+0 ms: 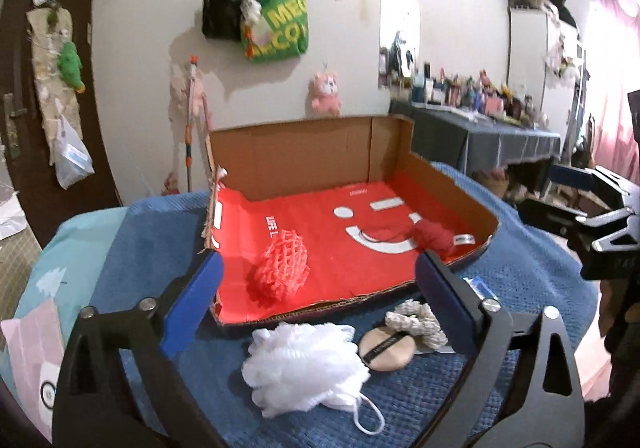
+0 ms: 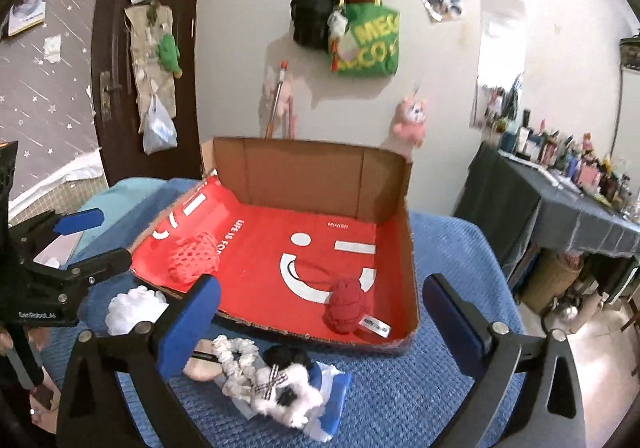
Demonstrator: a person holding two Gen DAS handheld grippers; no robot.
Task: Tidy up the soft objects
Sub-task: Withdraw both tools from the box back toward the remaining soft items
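Note:
A cardboard box lid with a red smiley lining (image 1: 452,187) (image 2: 410,248) lies on a blue blanket. Inside it rest a red mesh puff (image 1: 282,268) (image 2: 194,258) and a red knitted ball with a label (image 1: 434,234) (image 2: 346,306). In front of the box lie a white bath puff (image 1: 304,364) (image 2: 134,308), a beige powder puff (image 1: 386,348) (image 2: 202,368), a cream scrunchie (image 1: 416,322) (image 2: 236,364) and a black-and-white fluffy hair piece (image 2: 286,388). My left gripper (image 1: 320,284) and right gripper (image 2: 320,312) both hang open above these, with nothing between the fingers.
The blue blanket (image 1: 540,288) covers a raised surface with a pillow at the left (image 1: 32,344). A dark table crowded with small items (image 2: 580,207) stands to the right. Bags and plush toys hang on the wall (image 1: 276,23); a brown door (image 2: 148,59) is at left.

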